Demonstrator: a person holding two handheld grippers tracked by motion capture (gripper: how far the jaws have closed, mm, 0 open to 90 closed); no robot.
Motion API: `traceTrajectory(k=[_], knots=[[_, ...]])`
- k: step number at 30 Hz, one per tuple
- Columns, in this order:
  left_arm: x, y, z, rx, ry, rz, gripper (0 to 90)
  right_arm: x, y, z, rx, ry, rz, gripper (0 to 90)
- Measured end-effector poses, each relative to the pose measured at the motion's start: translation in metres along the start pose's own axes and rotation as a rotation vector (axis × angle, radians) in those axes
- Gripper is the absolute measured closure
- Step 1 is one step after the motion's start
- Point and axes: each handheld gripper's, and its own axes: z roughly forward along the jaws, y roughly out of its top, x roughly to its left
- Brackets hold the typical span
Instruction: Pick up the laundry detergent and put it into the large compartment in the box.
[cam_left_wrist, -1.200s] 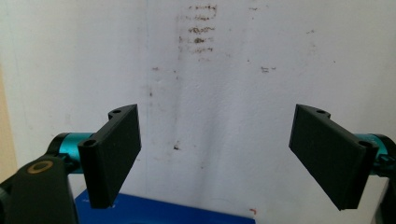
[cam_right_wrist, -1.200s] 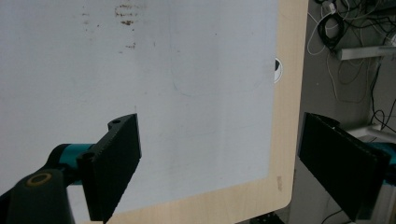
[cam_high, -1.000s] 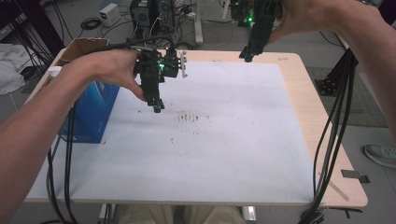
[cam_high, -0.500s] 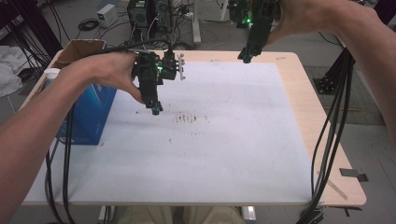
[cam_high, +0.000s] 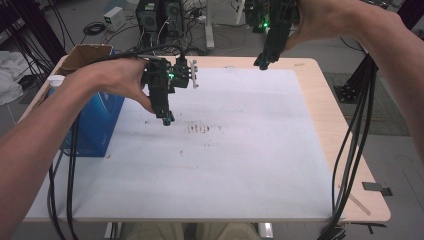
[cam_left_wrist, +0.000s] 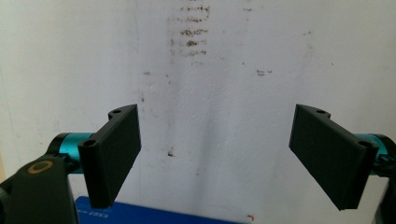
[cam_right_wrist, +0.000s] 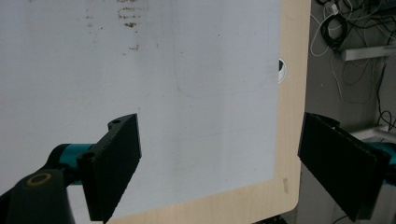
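My left gripper (cam_high: 167, 120) hangs over the left half of the white sheet (cam_high: 240, 165), pointing down, with a hand around it. In the left gripper view its jaws (cam_left_wrist: 229, 154) stand wide open with nothing between them, above bare sheet. My right gripper (cam_high: 261, 62) is held high over the sheet's far edge. In the right gripper view the jaws (cam_right_wrist: 238, 168) are open and empty, over the corner of the sheet and the wooden table edge (cam_right_wrist: 292, 116). A patch of brown stains (cam_high: 202, 129) marks the sheet just right of the left gripper.
A blue box (cam_high: 95, 125) stands at the left edge of the table, under my left forearm, and its top edge (cam_left_wrist: 154, 217) lies below the left jaws. A cardboard box (cam_high: 87, 52) sits behind it. Black cables (cam_high: 350, 150) hang along the table's right side.
The left gripper has sunk slightly toward the sheet. The right gripper has shifted a little left and stays high. Both stay open.
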Motion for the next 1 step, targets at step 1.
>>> traceTrajectory(k=[1], knots=[[0.0001, -0.0004, -0.0002, 0.001, -0.004, -0.002, 16.8, -0.0003, 0.0000, 0.0001, 0.000, -0.003, -0.001, 12.5]])
